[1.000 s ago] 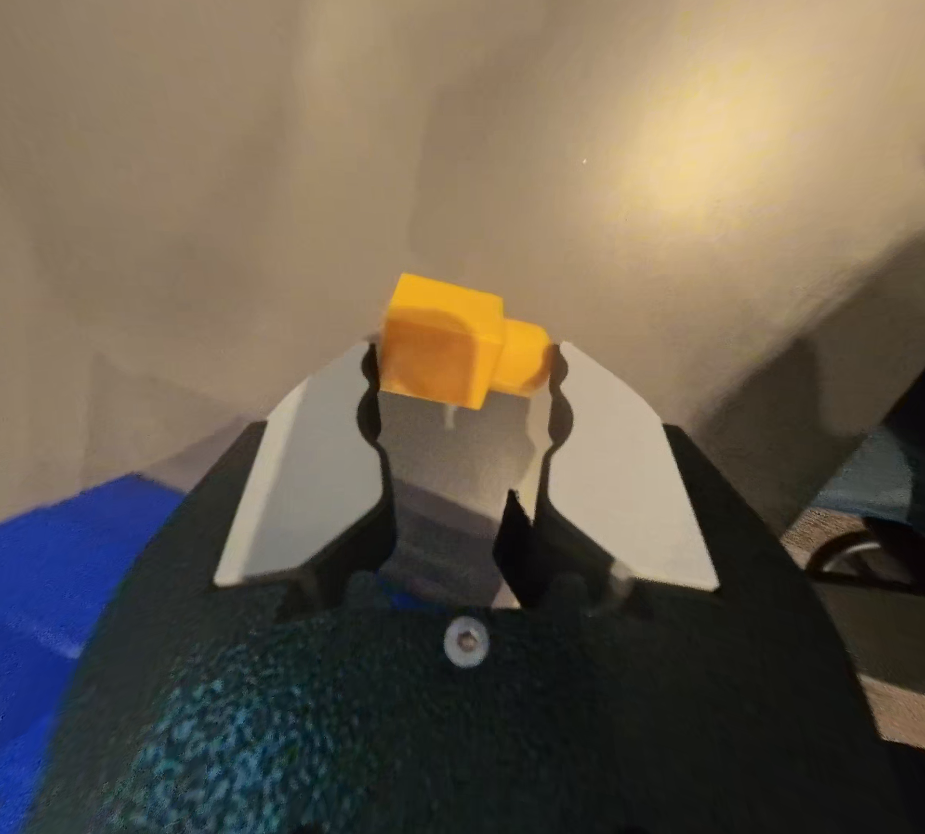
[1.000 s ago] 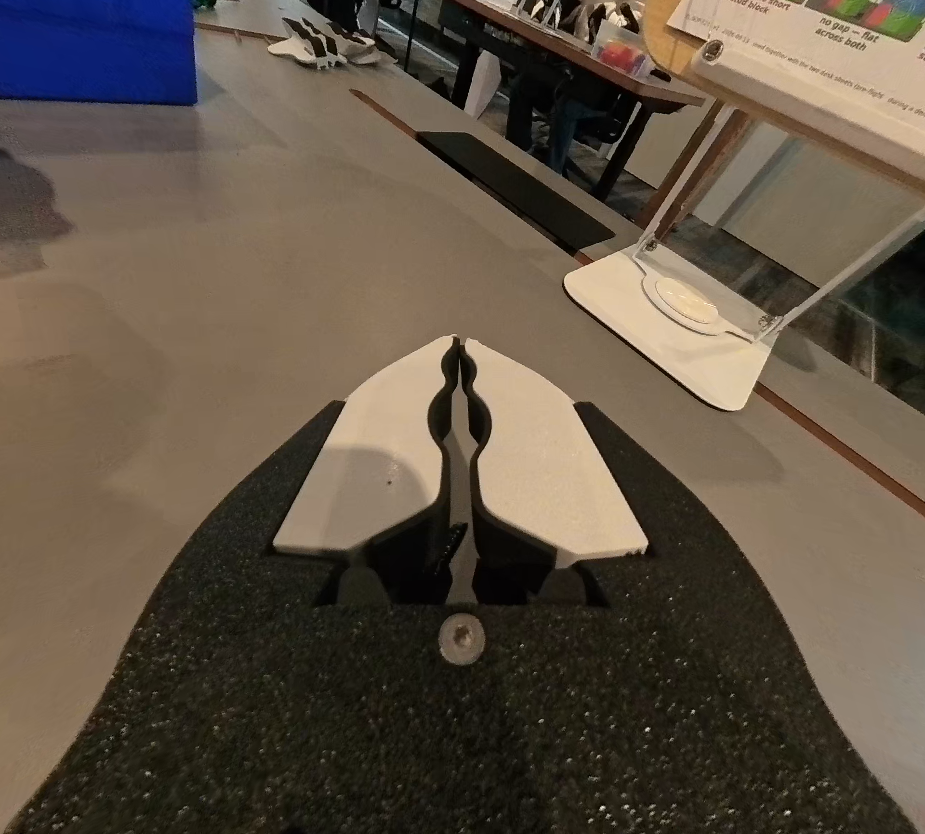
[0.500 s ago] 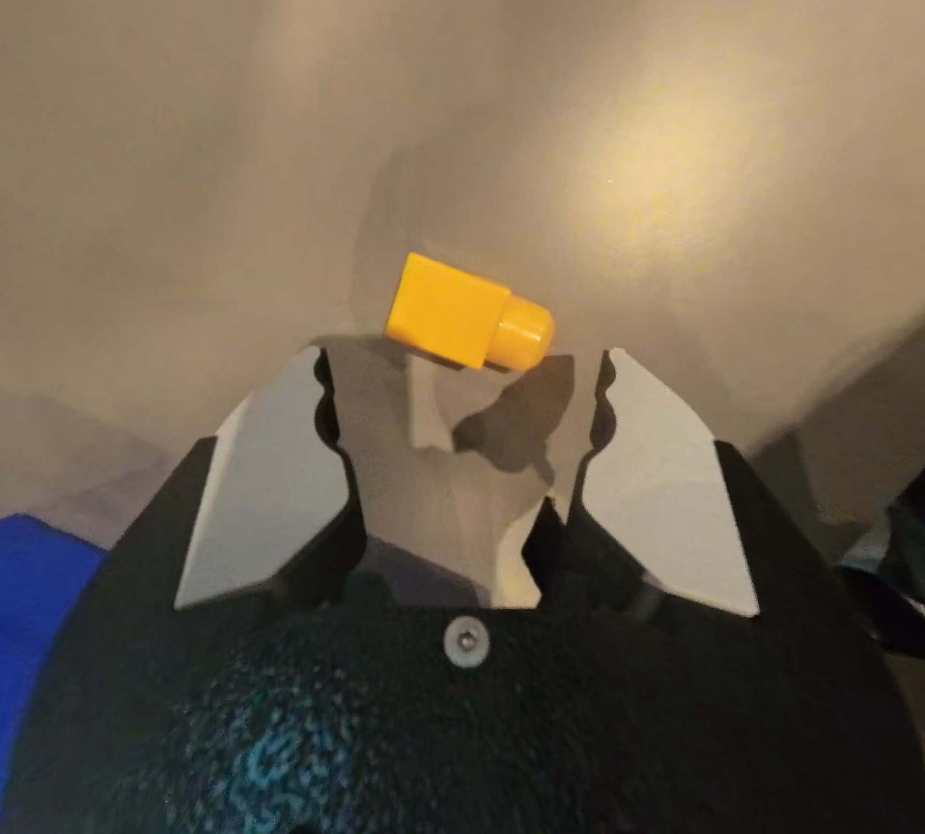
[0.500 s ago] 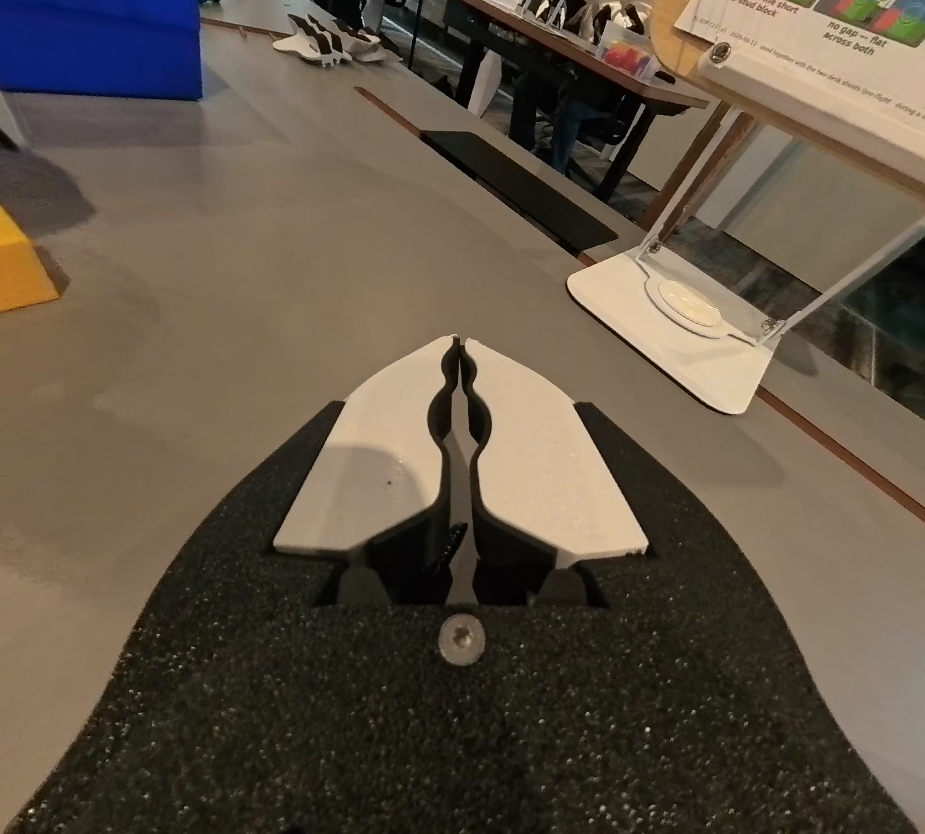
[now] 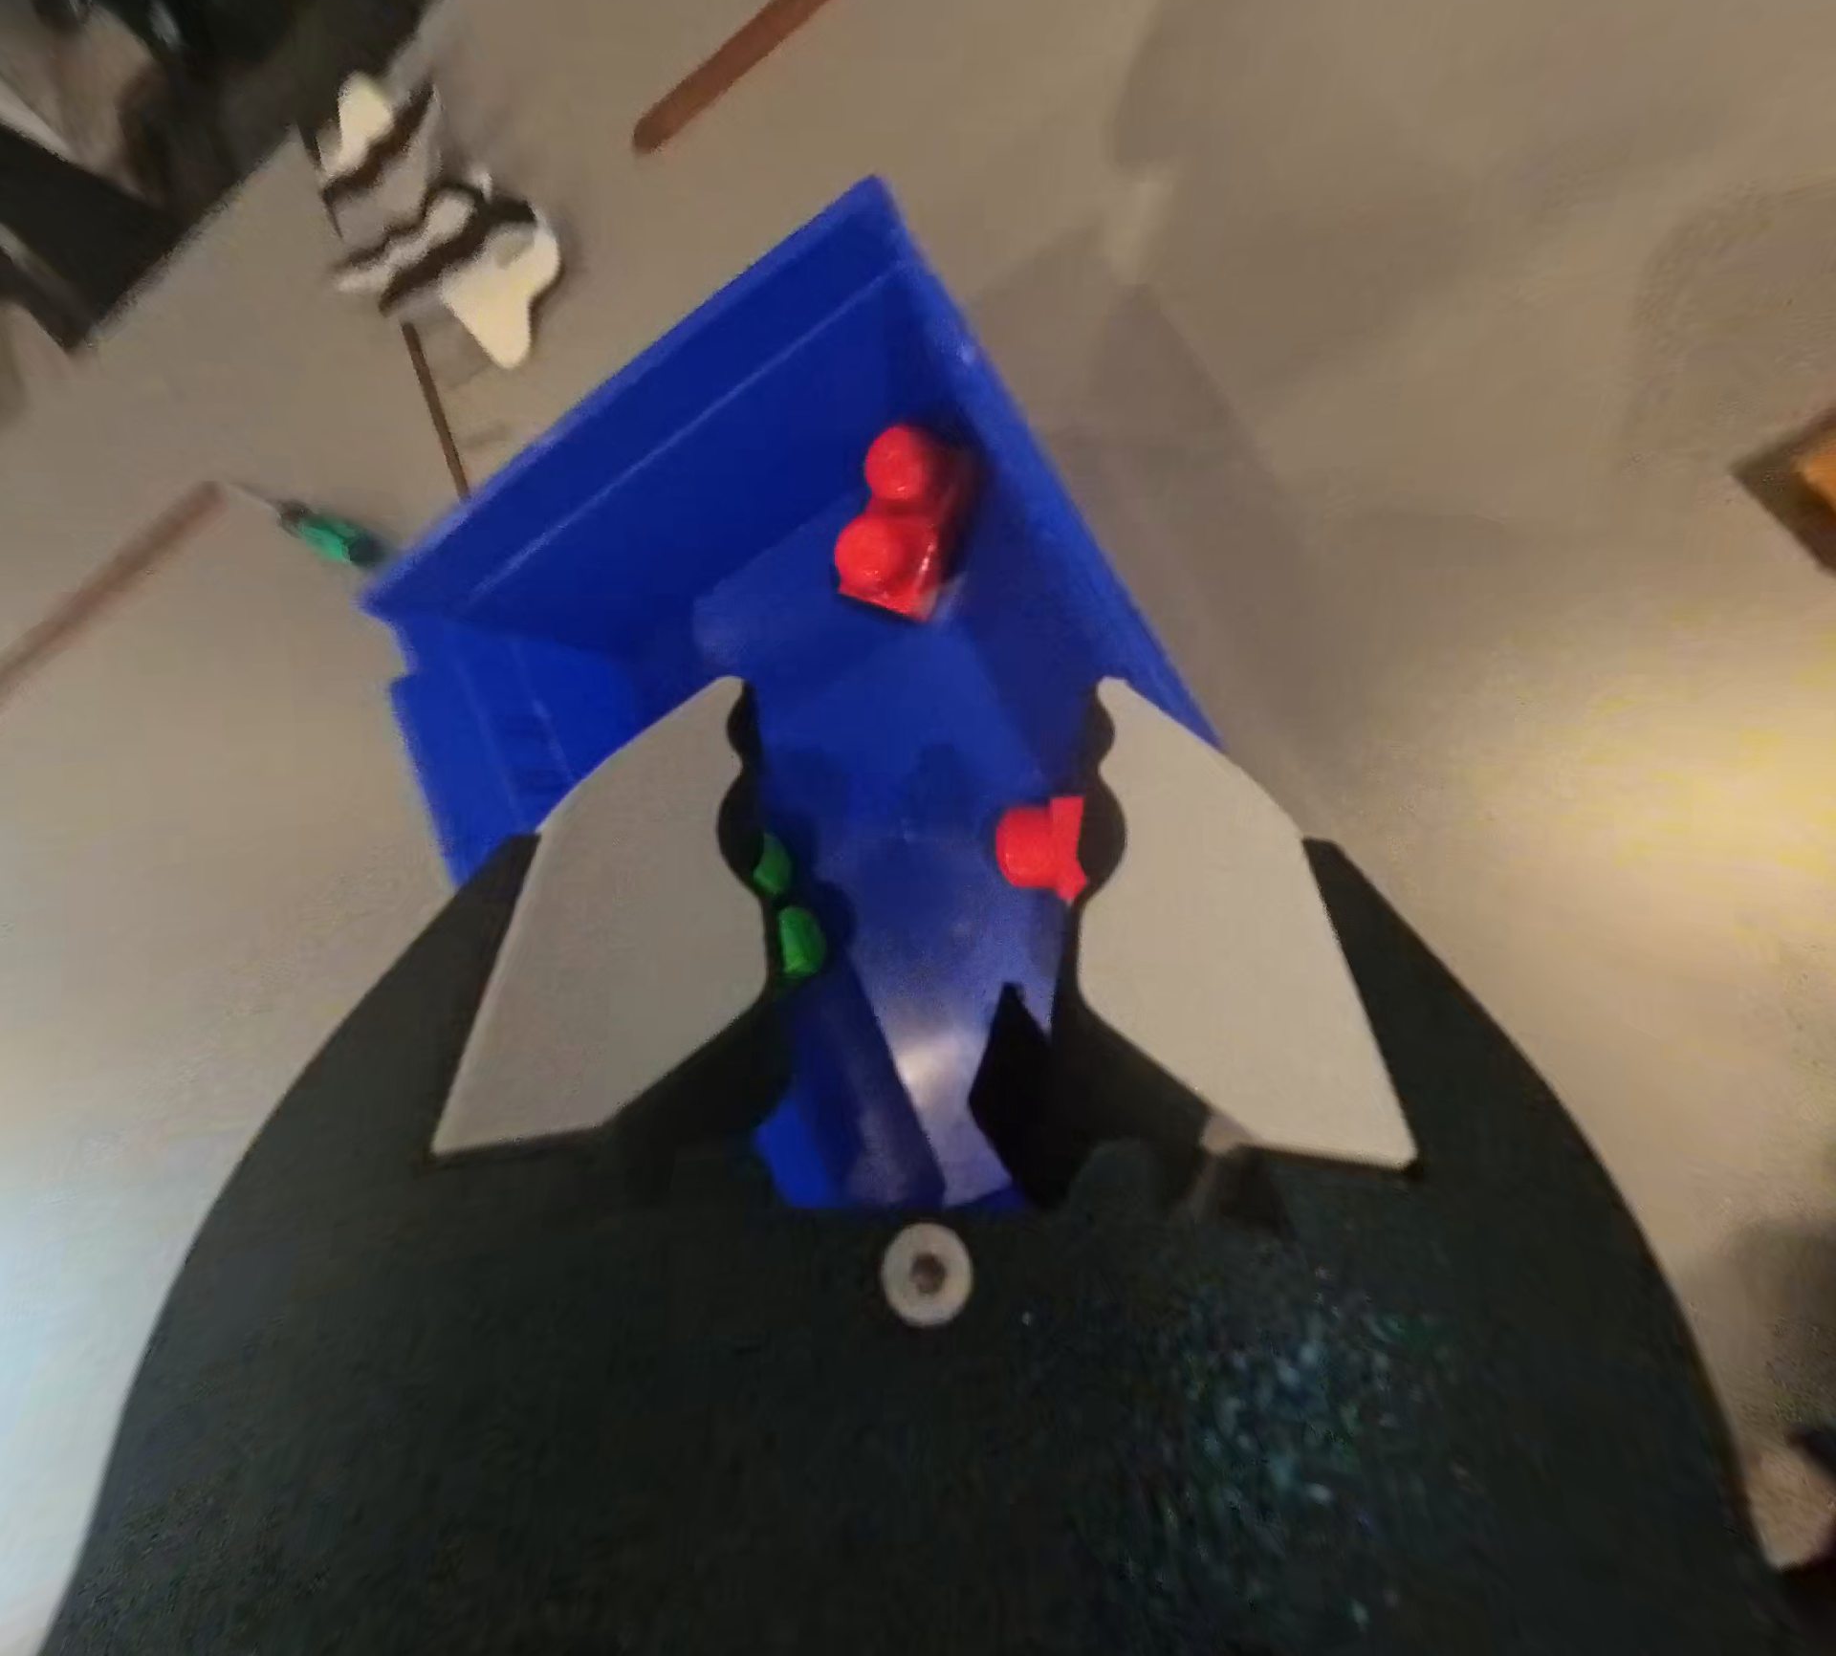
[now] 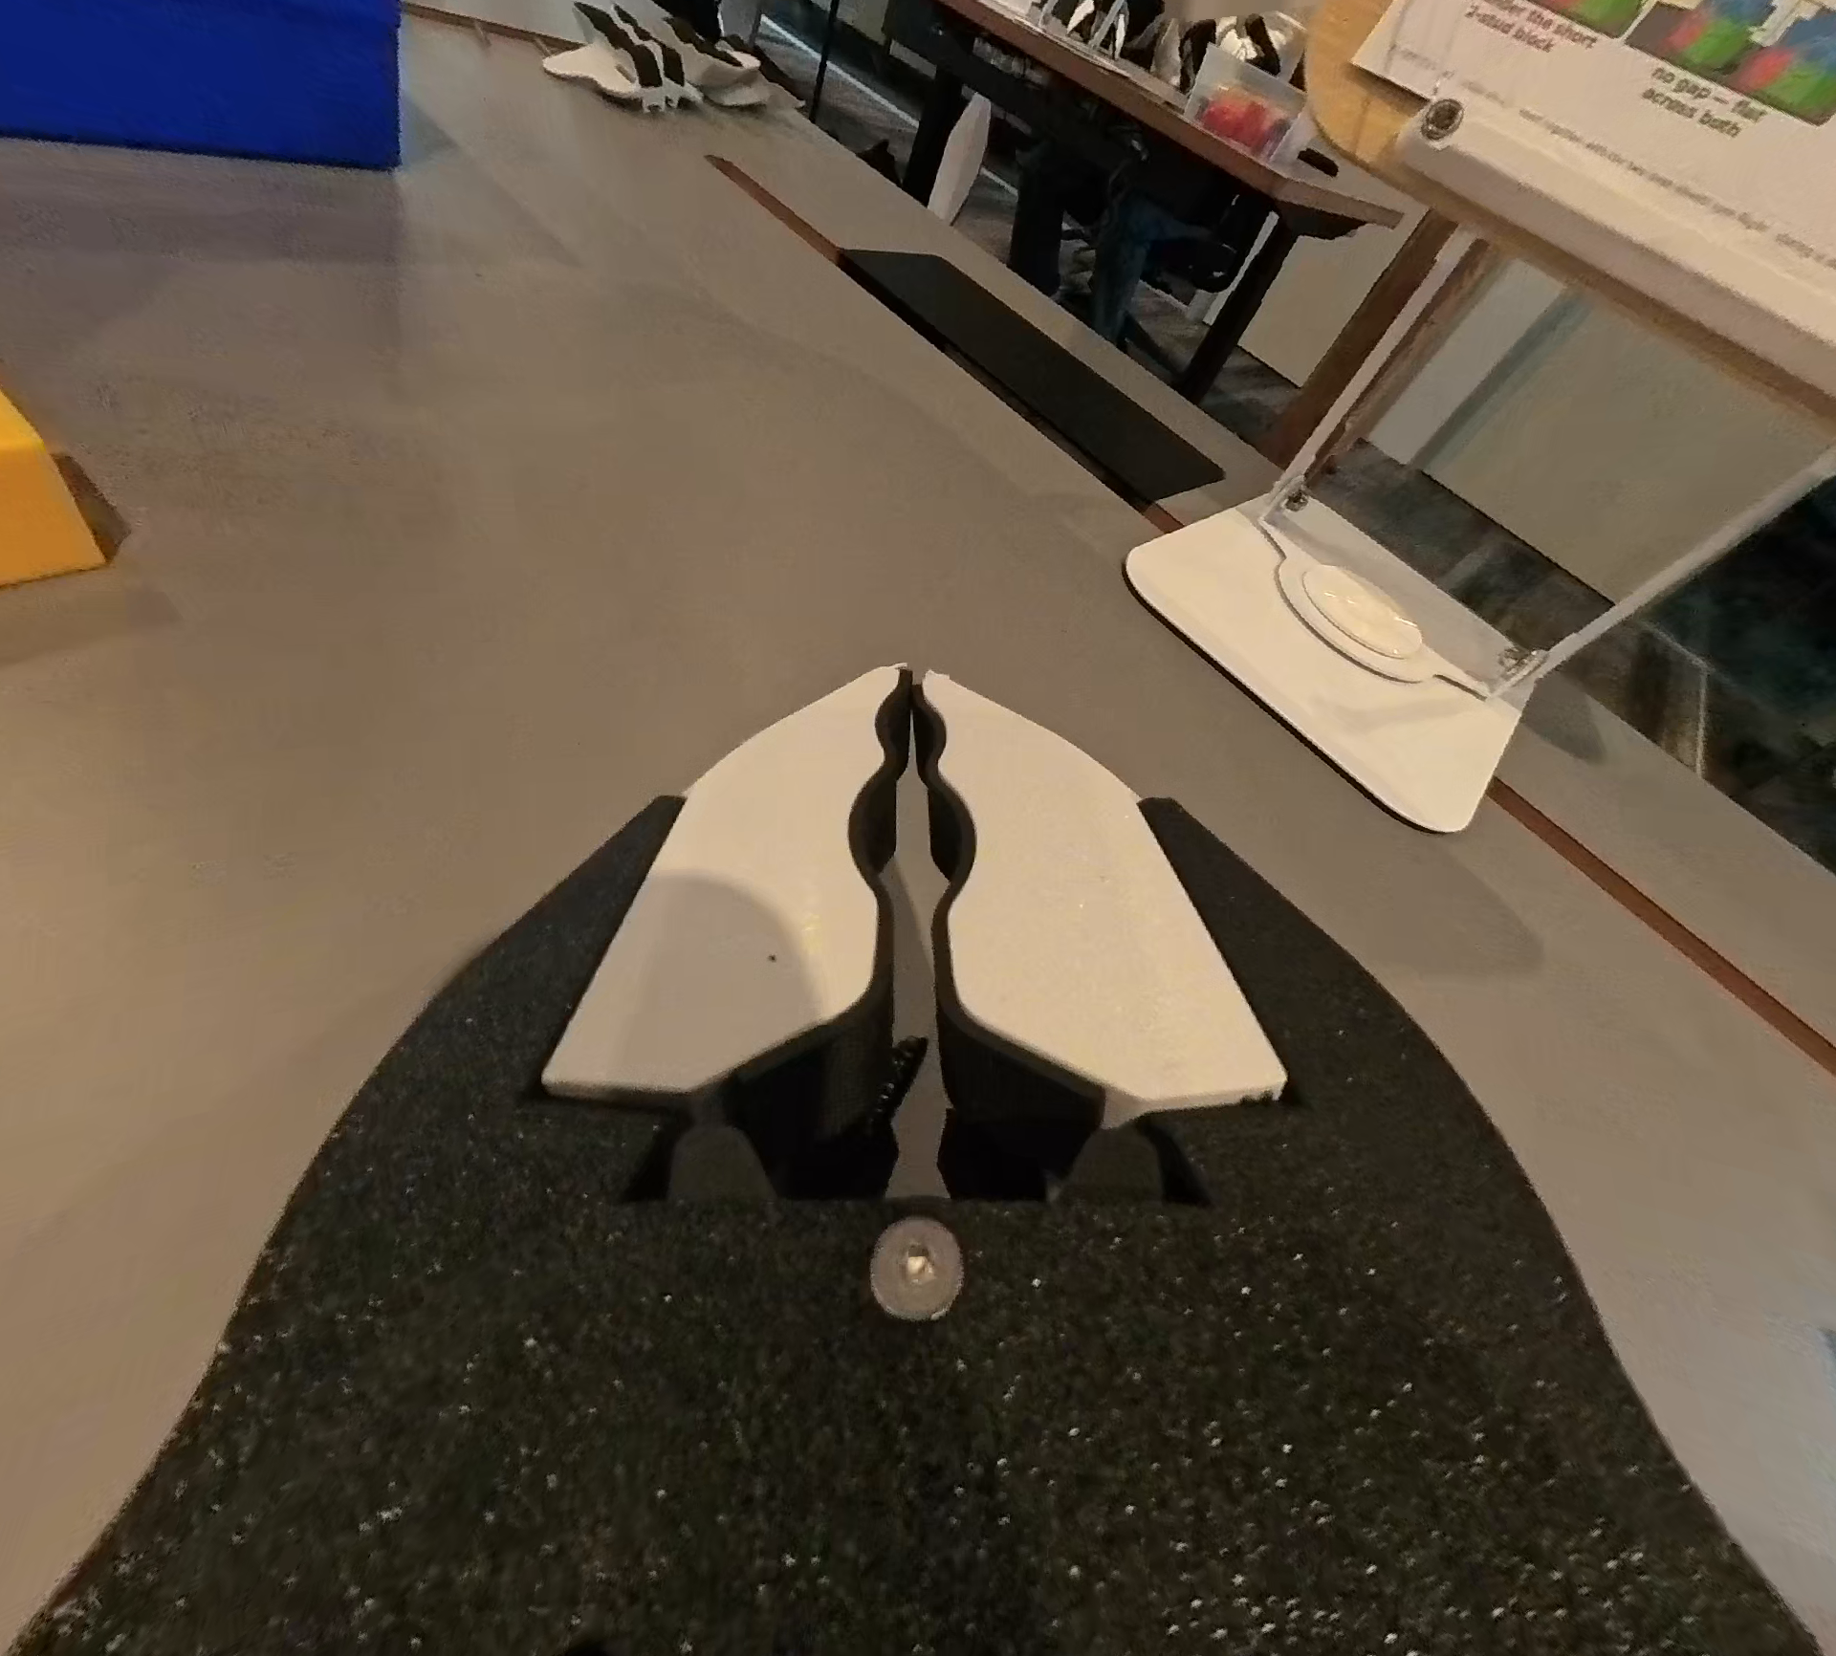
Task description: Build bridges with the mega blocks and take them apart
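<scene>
So my left gripper [image 5: 919,799] is hanging over the blue bin [image 5: 994,377], jaws spread wide and nothing between them. Looking down through the gap I can see what's in there: a red two-stud block [image 5: 899,535] up near the bin's far corner at centre-top of the frame, a smaller red block [image 5: 1038,843] just inside my right finger, and a green block [image 5: 790,913] half hidden behind the left finger. It's a bit motion-blurred, so I can't say if there's more underneath.

My right gripper [image 6: 912,682] is parked low over the grey table [image 6: 596,466], jaws pinched together with nothing in them, doing nothing useful.

Progress-wise: not far, I'd say. The only block out on the table is a yellow block [image 6: 35,516], at the left edge of the right wrist view, and it also peeks in at the right edge of the left wrist view. It's sitting alone, nothing stacked on it or touching it. No bridge anywhere in view, so I reckon I'm at the start of a build, fetching pieces. Left to do: pull at least a couple more blocks from the bin, set supports, press a span across, then take it all apart.

Spare gripper fingers [image 6: 656,64] lie on the table by the bin, and a sign stand [image 6: 1321,645] is off to the right.
</scene>
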A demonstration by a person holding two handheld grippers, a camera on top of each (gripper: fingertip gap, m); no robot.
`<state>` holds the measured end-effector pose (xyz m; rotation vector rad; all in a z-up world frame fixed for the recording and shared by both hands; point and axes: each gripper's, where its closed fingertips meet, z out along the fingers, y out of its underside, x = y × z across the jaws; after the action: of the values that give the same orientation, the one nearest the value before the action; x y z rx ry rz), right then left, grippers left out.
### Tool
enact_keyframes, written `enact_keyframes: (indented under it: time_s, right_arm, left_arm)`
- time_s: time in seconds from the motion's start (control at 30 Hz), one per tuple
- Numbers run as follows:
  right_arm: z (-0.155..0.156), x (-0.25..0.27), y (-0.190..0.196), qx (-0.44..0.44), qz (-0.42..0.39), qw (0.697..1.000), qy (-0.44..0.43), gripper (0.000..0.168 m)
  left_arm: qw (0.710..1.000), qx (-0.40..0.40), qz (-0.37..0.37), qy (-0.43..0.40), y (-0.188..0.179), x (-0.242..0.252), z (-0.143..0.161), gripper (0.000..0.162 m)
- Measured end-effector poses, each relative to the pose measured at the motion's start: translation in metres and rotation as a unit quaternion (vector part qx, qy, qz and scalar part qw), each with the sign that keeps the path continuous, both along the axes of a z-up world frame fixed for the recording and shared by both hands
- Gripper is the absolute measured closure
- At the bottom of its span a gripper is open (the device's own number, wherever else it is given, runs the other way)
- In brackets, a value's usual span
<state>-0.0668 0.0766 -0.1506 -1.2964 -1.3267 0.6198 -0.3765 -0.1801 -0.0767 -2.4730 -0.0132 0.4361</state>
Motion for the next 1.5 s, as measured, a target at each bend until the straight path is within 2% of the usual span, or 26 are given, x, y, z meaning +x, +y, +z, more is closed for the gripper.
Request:
enact_keyframes:
  time_s: [0.03, 0.1, 0.27, 0.53, 0.63, 0.87, 1.07, 1.2, 1.37, 1.5]
  right_arm:
    - [0.0, 0.0, 0.0, 0.002, 0.001, 1.0, -0.001, 0.168]
    - [-0.001, -0.001, -0.001, 0.005, 0.003, 1.0, -0.004, 0.168]
    - [-0.003, -0.002, -0.003, 0.014, 0.007, 1.0, -0.01, 0.168]
    - [-0.004, -0.003, -0.004, 0.019, 0.01, 1.0, -0.015, 0.168]
    - [-0.004, -0.003, -0.005, 0.02, 0.011, 1.0, -0.016, 0.168]
    - [-0.005, -0.004, -0.005, 0.021, 0.011, 1.0, -0.018, 0.168]
    - [-0.005, -0.004, -0.005, 0.027, 0.009, 0.999, -0.02, 0.168]
    - [-0.005, -0.004, -0.006, 0.03, 0.011, 0.999, -0.021, 0.168]
    - [-0.005, -0.004, -0.006, 0.029, 0.012, 0.999, -0.019, 0.168]
    - [-0.006, -0.006, -0.006, 0.036, 0.01, 0.999, -0.024, 0.168]
  left_arm:
    - [0.999, 0.0, 0.026, -0.023, 0.003, -0.012, -0.01, 0.105]
    - [0.998, -0.012, 0.028, -0.055, 0.012, -0.024, -0.033, 0.108]
    - [0.996, -0.055, 0.043, -0.05, 0.03, -0.051, -0.078, 0.11]
    - [0.993, -0.077, 0.04, -0.075, 0.052, -0.057, -0.113, 0.109]
    - [0.994, -0.082, 0.019, -0.071, 0.056, -0.056, -0.121, 0.125]
    - [0.997, -0.05, 0.027, -0.043, 0.043, -0.071, -0.1, 0.128]
    - [0.997, 0.041, 0.013, -0.063, 0.033, -0.066, -0.048, 0.128]
    - [0.998, 0.043, -0.001, -0.035, 0.025, -0.055, -0.017, 0.128]
    - [0.999, -0.015, -0.022, -0.035, 0.01, -0.037, -0.023, 0.128]
    - [0.994, 0.03, -0.085, -0.066, 0.027, 0.009, -0.015, 0.128]
